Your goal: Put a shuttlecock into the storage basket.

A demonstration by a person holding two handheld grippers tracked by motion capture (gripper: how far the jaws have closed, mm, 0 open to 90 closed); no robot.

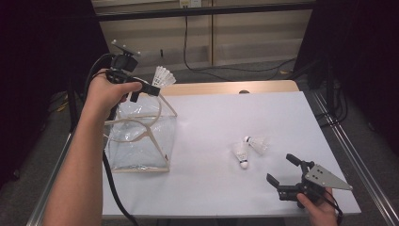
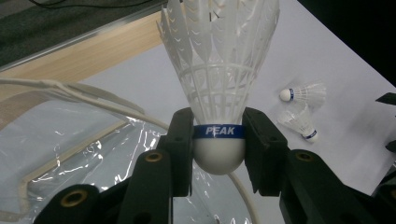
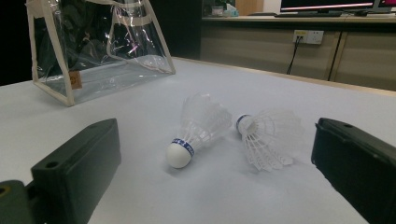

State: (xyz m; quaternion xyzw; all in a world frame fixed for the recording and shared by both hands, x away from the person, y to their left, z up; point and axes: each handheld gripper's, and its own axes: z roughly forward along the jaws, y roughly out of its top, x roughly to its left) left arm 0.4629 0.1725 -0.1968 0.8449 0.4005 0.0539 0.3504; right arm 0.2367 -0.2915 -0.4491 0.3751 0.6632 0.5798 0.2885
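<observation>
Your table point(image 1: 221, 117) is covered by a white sheet, with a strip of bare wood showing along the far edge. On its left side stands the clear plastic bag point(image 1: 141, 139) with pale trim and loop handles, its mouth open upward. Your left gripper point(image 1: 149, 88) is raised above the bag's far corner, and its jaws are clamped partway closed on the cork base of the held shuttlecock point(image 2: 219, 70); in the left gripper view both pads press the blue band marked PEAK, the rounded cork tip points back toward the camera and the feather skirt fans away, with the bag's plastic and a handle lying below. Your right gripper point(image 1: 283, 170) rests low near the table's near right corner, its jaws spread wide with nothing between them, pointed at the two loose shuttlecocks just ahead. The nearer shuttlecock point(image 3: 198, 128) lies on its side with its cork toward the gripper; the farther shuttlecock point(image 3: 268, 137) lies just beside it, skirt toward the camera, and whether the two actually touch you cannot tell.
</observation>
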